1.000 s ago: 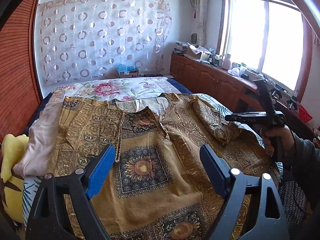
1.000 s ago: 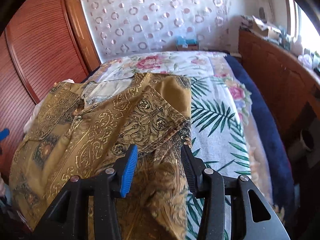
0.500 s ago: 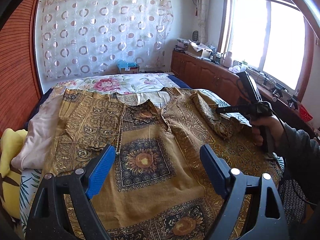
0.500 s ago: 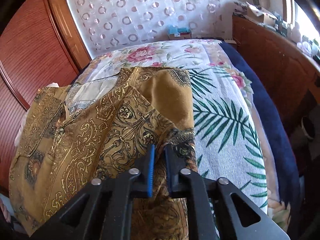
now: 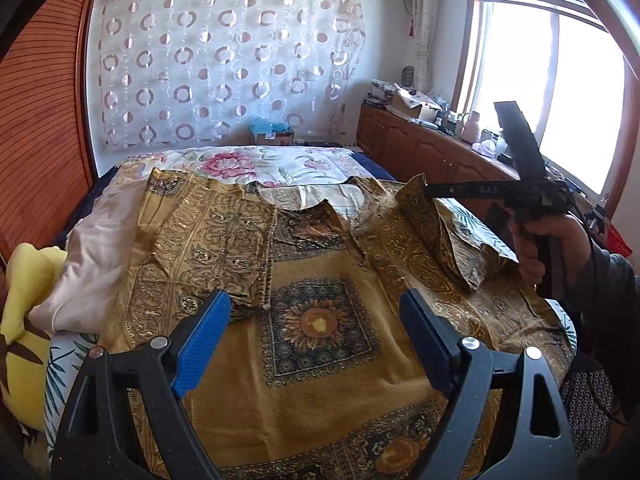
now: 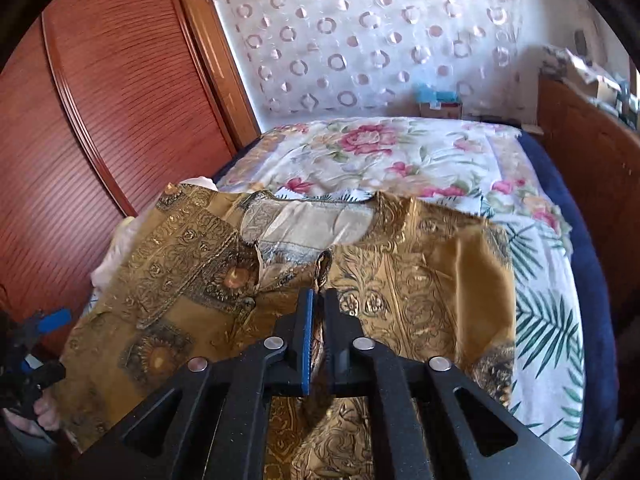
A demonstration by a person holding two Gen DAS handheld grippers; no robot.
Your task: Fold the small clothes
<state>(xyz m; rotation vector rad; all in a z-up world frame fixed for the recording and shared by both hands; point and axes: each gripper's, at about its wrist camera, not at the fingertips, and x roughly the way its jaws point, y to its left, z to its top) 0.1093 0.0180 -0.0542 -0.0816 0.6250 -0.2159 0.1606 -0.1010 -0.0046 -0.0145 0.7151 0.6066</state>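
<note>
A gold and brown patterned garment (image 5: pixel 320 288) lies spread flat on the bed, its left sleeve folded in over the chest. My left gripper (image 5: pixel 316 304) hovers open above its sunflower panel with nothing between the blue pads. My right gripper (image 6: pixel 319 296) pinches the edge of the right sleeve (image 5: pixel 432 232) and holds it raised off the bed; the jaws are opening slightly, and the cloth still sits between the pads. In the left wrist view the right gripper (image 5: pixel 428 190) reaches in from the right, held by a person's hand (image 5: pixel 536 248).
A floral bedcover (image 5: pixel 248 164) lies beyond the garment, a palm-leaf sheet (image 6: pixel 548 320) to its right. A yellow cushion (image 5: pixel 24 320) and pale pink cloth (image 5: pixel 92 264) sit at the left edge. A wooden wardrobe (image 6: pixel 100 100) stands left, a low cabinet (image 5: pixel 420 152) under the window.
The right gripper's jaws closed on the right sleeve, then lifted it up and carried it inward over the garment. The left gripper stayed open and in place.
</note>
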